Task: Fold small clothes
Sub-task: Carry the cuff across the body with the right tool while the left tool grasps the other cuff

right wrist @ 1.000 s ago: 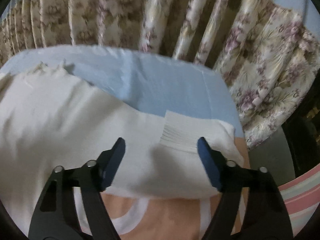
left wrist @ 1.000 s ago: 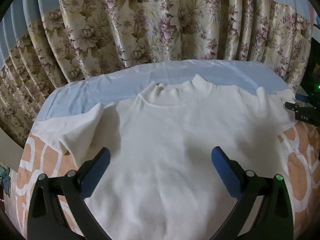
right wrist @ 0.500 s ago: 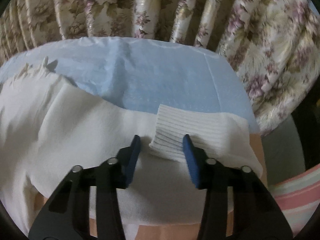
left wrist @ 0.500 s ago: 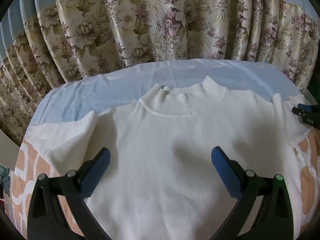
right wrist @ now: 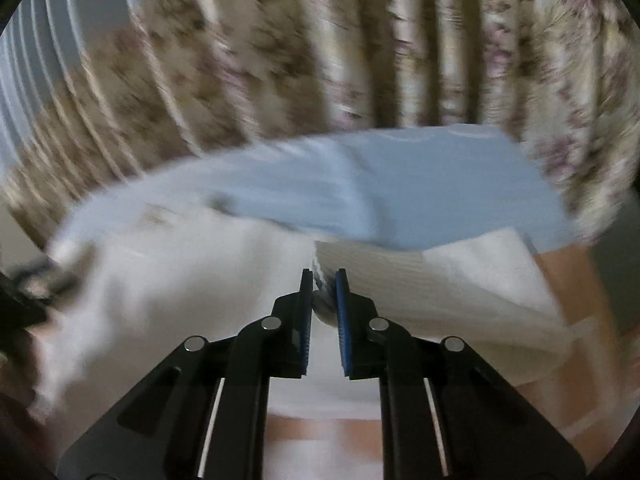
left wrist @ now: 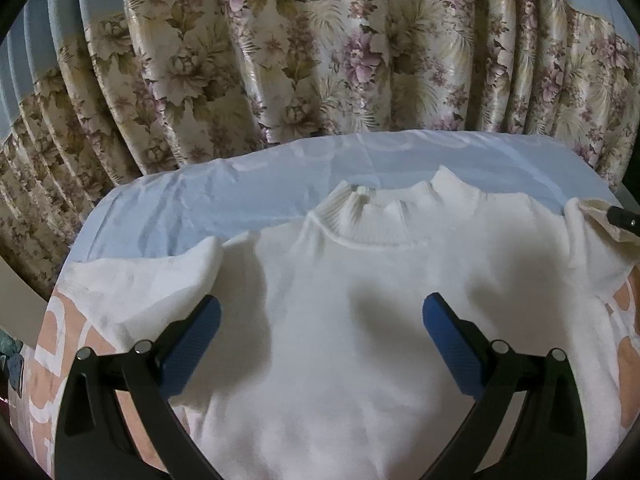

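Sleeve-fold step: right claw clenched on the ribbed cuff of the white sweater, left claw released above its body, next move likely carrying the cuff inward.

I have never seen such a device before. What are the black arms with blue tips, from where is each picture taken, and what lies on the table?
There is no robot here. A person holds one pair of tongs in each hand, and a wide-angle camera on each looks forward along its two fingers. One picture is from the left tongs: they are open and hover above a white sweater, spread flat with its ribbed collar away from the camera. The other, blurred by motion, is from the right tongs: they are shut on the sweater's ribbed sleeve cuff. Under the sweater lies a light blue sheet; flowered curtains hang behind.
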Demonstrator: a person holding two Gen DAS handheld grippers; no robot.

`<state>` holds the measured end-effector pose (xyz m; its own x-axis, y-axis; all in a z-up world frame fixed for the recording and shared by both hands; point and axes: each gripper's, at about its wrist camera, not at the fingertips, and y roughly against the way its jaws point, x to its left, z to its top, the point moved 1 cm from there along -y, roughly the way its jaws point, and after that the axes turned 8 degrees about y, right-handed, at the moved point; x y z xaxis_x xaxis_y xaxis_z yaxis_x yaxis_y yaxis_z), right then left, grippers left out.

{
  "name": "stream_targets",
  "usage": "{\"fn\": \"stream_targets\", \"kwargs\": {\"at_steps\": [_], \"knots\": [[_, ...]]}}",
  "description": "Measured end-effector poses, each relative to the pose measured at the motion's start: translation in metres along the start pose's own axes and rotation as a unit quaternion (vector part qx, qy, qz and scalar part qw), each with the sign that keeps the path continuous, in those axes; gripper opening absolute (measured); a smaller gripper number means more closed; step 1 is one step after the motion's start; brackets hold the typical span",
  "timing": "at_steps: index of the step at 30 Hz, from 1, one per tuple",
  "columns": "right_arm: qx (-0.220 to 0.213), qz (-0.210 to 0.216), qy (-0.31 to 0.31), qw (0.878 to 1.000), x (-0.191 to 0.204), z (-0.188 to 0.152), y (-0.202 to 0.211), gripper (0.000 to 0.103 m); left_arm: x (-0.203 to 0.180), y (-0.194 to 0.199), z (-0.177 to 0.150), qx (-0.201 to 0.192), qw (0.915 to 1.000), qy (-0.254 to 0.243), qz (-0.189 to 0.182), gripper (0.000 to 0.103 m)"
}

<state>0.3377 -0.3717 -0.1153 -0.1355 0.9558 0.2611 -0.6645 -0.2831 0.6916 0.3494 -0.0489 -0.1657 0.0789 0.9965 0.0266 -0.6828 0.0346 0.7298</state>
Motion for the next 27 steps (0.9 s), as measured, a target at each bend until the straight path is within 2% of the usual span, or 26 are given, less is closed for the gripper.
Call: {"fn": "stream_targets", "kwargs": {"at_steps": [3, 7, 11, 13, 14, 16, 18, 22, 23, 24, 27], "knots": [[0.002, 0.088, -0.025, 0.996, 0.055, 0.007, -0.022, 0.012, 0.010, 0.004, -0.002, 0.001, 1.0000, 0.004, 0.008, 0.101], [0.024, 0.137, -0.005, 0.990, 0.117, 0.007, -0.058, 0.012, 0.033, 0.007, -0.009, 0.011, 0.9997, 0.019, 0.013, 0.101], [0.074, 0.150, 0.029, 0.985, 0.154, -0.006, -0.091, 0.013, 0.052, 0.007, -0.016, 0.027, 0.9988, 0.040, 0.008, 0.101], [0.098, 0.147, 0.047, 0.983, 0.159, -0.012, -0.095, 0.019, 0.055, 0.007, -0.018, 0.031, 0.9985, 0.045, 0.003, 0.101], [0.094, 0.145, 0.053, 0.983, 0.158, -0.013, -0.089, 0.019, 0.056, 0.007, -0.019, 0.033, 0.9984, 0.046, 0.000, 0.101], [0.084, 0.129, 0.072, 0.985, 0.153, -0.016, -0.074, 0.028, 0.054, 0.006, -0.019, 0.034, 0.9984, 0.045, -0.002, 0.101], [0.068, 0.101, 0.092, 0.988, 0.142, -0.019, -0.057, 0.046, 0.049, 0.003, -0.018, 0.040, 0.9981, 0.046, -0.006, 0.101], [0.042, 0.040, 0.095, 0.994, 0.105, -0.020, -0.030, 0.054, 0.028, -0.008, -0.017, 0.058, 0.9962, 0.051, -0.040, 0.101], [0.034, 0.022, 0.089, 0.995, 0.091, -0.017, -0.025, 0.058, 0.022, -0.011, -0.016, 0.062, 0.9957, 0.050, -0.048, 0.101], [0.029, 0.015, 0.086, 0.996, 0.083, -0.016, -0.024, 0.064, 0.014, -0.015, -0.015, 0.068, 0.9950, 0.049, -0.054, 0.101], [0.007, -0.017, 0.063, 0.998, 0.055, -0.010, -0.014, 0.069, -0.008, -0.027, -0.012, 0.089, 0.9913, 0.044, -0.086, 0.101]]}}
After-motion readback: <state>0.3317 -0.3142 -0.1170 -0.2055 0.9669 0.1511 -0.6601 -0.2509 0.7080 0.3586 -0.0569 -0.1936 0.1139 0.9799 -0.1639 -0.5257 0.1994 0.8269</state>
